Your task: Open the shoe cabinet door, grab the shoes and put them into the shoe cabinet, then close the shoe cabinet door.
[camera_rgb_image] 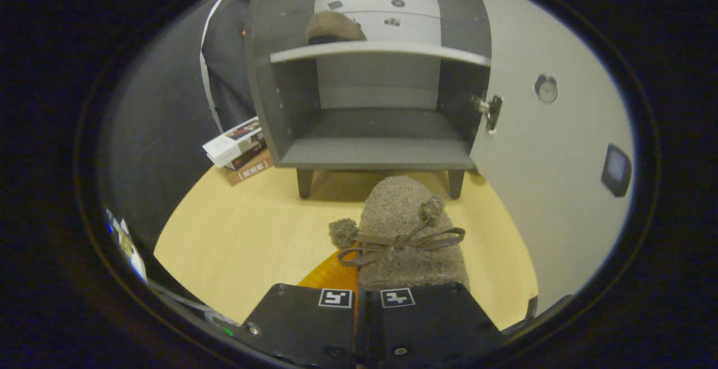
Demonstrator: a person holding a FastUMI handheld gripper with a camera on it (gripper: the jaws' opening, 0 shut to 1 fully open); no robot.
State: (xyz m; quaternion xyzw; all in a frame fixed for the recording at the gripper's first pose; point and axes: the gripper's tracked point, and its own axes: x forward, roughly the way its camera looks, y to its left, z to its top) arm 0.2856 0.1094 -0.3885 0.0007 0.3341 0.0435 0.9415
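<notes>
Books [240, 149] lie stacked at the left, on the back edge of the pale wooden floor [235, 240] beside the cabinet's left wall. Next we see the grey shoe cabinet [370, 153] standing open on short legs, its lower shelf bare, 1 fuzzy shoe [335, 27] on the upper shelf. In front of it, a second fuzzy shoe [406, 229] with a bow and 2 pom-poms sits at our gripper [367, 296], whose fingers are drawn narrow together at its heel; we cannot tell whether both press it. At right, the pale door [552, 189] swings wide on its hinge [492, 112].
</notes>
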